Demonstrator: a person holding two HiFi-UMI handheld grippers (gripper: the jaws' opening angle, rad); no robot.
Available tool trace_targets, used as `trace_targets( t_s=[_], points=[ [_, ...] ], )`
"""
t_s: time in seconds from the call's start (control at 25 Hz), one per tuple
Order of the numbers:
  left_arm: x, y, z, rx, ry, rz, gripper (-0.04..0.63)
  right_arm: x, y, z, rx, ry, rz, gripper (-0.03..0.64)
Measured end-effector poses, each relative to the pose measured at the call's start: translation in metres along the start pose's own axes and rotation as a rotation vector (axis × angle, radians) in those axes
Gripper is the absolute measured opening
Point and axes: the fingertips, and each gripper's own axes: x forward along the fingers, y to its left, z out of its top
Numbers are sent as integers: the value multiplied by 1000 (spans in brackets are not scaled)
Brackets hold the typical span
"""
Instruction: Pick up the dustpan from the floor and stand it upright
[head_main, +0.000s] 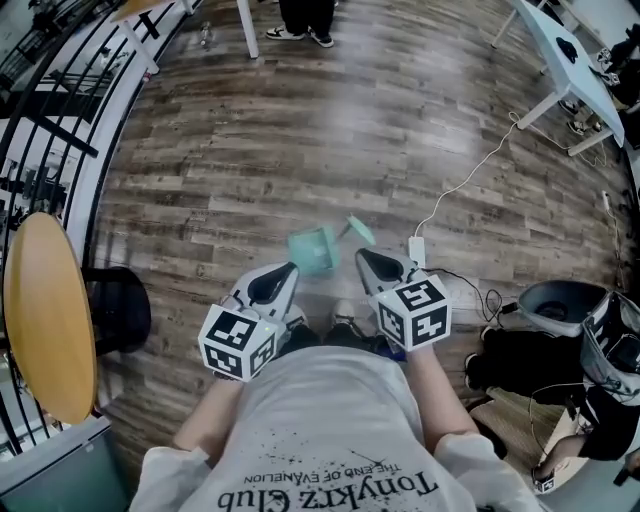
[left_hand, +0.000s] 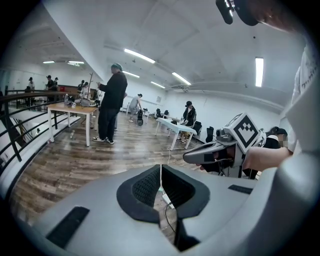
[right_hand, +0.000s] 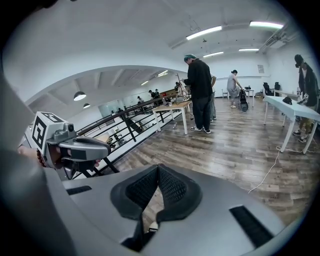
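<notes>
**Head view:** the dustpan (head_main: 313, 250) lies on the floor (head_main: 300, 130) at 12 o'clock from the wearer, just ahead of the two grippers and between them. A smaller teal piece (head_main: 360, 230) sits at its 1 o'clock. It may be the handle or a lip, but I cannot tell which. The dustpan looks like thin moulded plastic, so it is probably light, stiff, a little slick and hard to break. A pinch on a thin wall edge or on the handle should suit narrow jaws, and tipping it up should take little force. The left gripper (head_main: 283, 275) is at the dustpan's 7 o'clock and the right gripper (head_main: 370, 262) at its 4 o'clock, both near but apart from it. A white power block (head_main: 417, 250) lies at the dustpan's 3 o'clock, just beside the right gripper. Its cable (head_main: 470, 180) runs off toward 1 o'clock to a white counter (head_main: 560, 70), and this is the likeliest snag. The bags (head_main: 530, 360) at 4 o'clock, the round counter (head_main: 45, 315) and the stool (head_main: 120, 310) at 9 o'clock are all well apart.

**Left gripper view:** the left gripper (left_hand: 160, 172) has its pads together with nothing held. Only floor and cable show through the slit below. The right gripper (left_hand: 190, 157) shows at 3 o'clock. A standing person (left_hand: 112, 102) is by a wood counter (left_hand: 70, 107) at 10 o'clock, far off.

**Right gripper view:** the right gripper (right_hand: 159, 172) is fully closed and empty. The left gripper (right_hand: 107, 150) shows at 9 o'clock, with the railing (right_hand: 125, 130) behind it. The dustpan does not show clearly here
</notes>
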Motion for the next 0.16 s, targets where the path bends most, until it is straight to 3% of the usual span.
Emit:
trace_targets(
  t_s=[0.16],
  points=[
    [0,2,-4,3,4,3,26,5,1,-3,-5,2,9,26]
  ],
)
